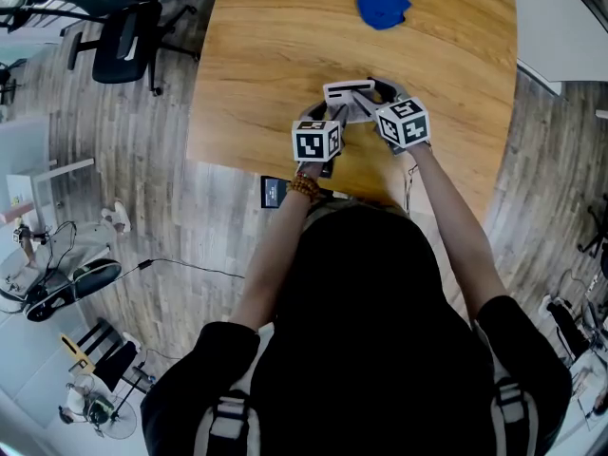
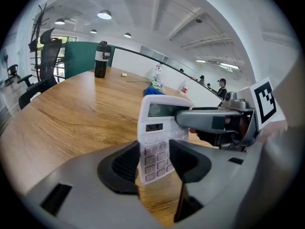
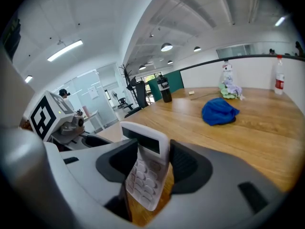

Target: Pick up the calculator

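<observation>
Your left gripper [image 2: 152,165] and right gripper [image 3: 151,166] both clamp ribbed black pads [image 2: 120,166] on one white plastic calculator [image 2: 156,128] over one wood-grain table [image 2: 71,120] bearing one crumpled blue cloth [image 3: 219,111].

This is an office. Black swivel chairs [image 1: 123,31] stand beside a large rounded wooden table [image 1: 275,65]. Glass partition walls [image 3: 97,97] stand behind.

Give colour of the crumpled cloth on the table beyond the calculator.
The cloth is plain blue; it shows best in the right gripper view.
</observation>
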`<state>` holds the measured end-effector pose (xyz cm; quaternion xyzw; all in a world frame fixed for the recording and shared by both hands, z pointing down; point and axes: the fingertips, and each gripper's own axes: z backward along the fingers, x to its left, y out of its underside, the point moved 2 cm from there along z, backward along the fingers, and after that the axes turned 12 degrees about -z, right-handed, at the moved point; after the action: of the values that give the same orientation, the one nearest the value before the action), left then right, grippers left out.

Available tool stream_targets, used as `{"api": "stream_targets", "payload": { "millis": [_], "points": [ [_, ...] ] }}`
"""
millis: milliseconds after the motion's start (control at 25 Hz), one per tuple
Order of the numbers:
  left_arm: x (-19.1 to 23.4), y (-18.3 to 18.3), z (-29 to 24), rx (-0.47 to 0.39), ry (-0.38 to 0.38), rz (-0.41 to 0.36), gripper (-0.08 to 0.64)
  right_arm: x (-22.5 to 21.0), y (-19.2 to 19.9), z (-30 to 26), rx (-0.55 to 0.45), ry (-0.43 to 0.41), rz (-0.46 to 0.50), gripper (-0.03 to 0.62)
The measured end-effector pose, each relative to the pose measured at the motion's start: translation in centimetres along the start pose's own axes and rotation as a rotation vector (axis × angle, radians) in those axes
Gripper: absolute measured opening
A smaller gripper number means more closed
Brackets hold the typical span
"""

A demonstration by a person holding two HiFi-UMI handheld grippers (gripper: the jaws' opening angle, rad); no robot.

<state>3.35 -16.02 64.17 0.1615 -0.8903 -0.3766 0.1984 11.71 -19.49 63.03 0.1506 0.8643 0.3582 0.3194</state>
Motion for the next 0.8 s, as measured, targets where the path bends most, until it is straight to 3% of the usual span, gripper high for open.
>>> {"api": "stream_targets", "payload": {
  "millis": [480, 800],
  "points": [
    [0.5, -5.4, 1.0, -0.094, 0.009, -0.117, 0.222, 1.5, -5.8, 1.6, -0.122, -0.009, 0.044, 0.224],
    [0.3, -9.9, 3.2, -0.153, 0.001, -0.246, 0.222, 3.7, -11.5, 3.5, -0.231, -0.045, 0.119, 0.225]
  ]
}}
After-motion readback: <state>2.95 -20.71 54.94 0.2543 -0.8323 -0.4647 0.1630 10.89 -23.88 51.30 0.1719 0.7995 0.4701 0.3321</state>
